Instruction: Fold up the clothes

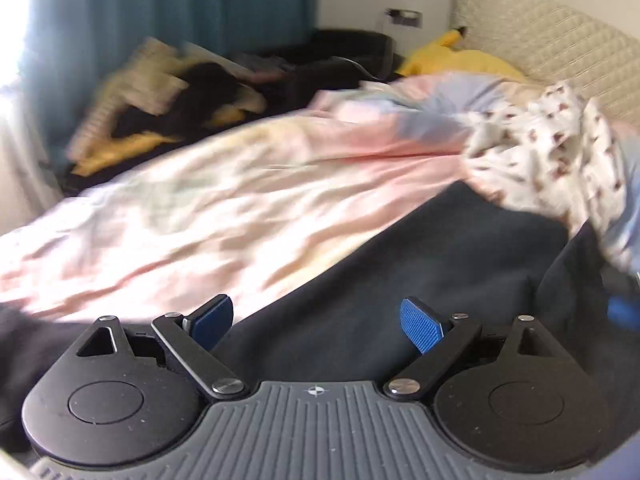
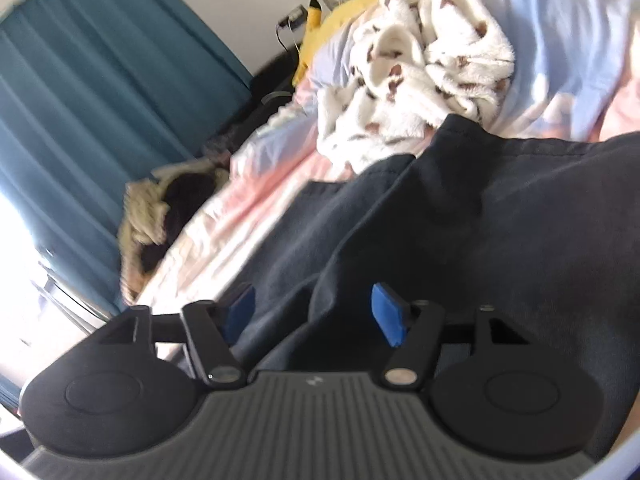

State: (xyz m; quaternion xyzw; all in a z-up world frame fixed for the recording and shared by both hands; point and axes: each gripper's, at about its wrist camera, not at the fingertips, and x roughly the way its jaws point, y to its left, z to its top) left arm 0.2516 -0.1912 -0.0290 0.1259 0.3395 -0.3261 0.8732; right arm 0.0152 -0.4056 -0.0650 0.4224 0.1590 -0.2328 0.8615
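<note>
Below both wide-open, empty jaws lies the dark navy garment [image 1: 420, 264], a fold rising between the right pair.

Left gripper [image 1: 316, 322] pointed downward at a slant, blue pads [image 1: 422, 325] spread wide apart, nothing pinched between them. Right gripper [image 2: 316, 314] also angled downward, jaws parted, pads [image 2: 386, 314] pressing on nothing; view blurred

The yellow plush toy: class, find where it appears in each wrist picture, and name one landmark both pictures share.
Left wrist view: the yellow plush toy lies upper right, below the quilted headboard.
Right wrist view: the toy sits top centre, left of the fleece blanket.
Shared landmark: the teal curtain.
</note>
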